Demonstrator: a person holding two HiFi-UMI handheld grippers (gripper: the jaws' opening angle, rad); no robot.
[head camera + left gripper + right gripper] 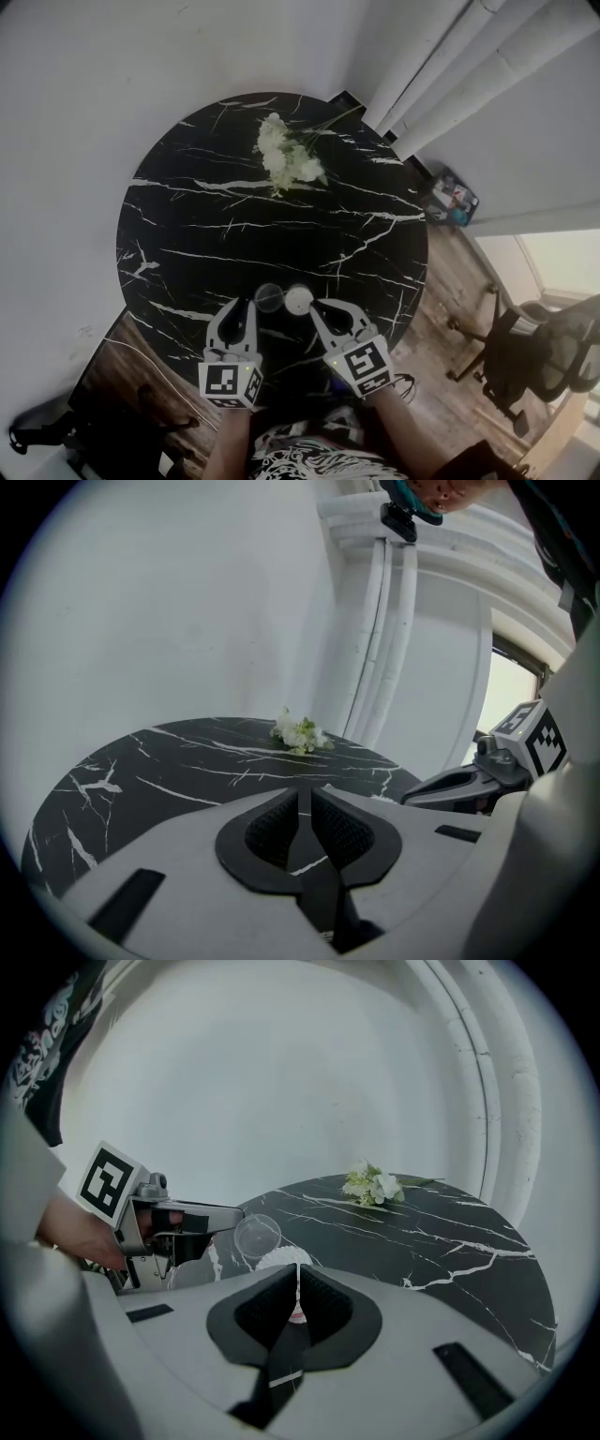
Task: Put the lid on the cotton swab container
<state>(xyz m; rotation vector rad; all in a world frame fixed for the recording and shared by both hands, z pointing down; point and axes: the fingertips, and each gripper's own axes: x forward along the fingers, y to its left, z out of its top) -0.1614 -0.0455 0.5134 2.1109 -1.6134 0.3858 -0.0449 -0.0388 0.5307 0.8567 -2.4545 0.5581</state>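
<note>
The cotton swab container [298, 300] sits open on the near edge of the round black marble table [206, 216], its white swab tips showing. The clear lid [269, 297] lies flat just beside it, on its left and touching or nearly so.

The right gripper [321, 307] hovers right behind the container with its jaws clenched and nothing between them (the container only peeks through the slit between the pads). The left gripper [242, 307] hangs close behind the lid, jaws pressed together too and just as empty.

Across the table, a small bunch of white flowers [286, 155] lies well apart from everything. Off to the right, on wooden floor, stands a black office chair [553, 347].
</note>
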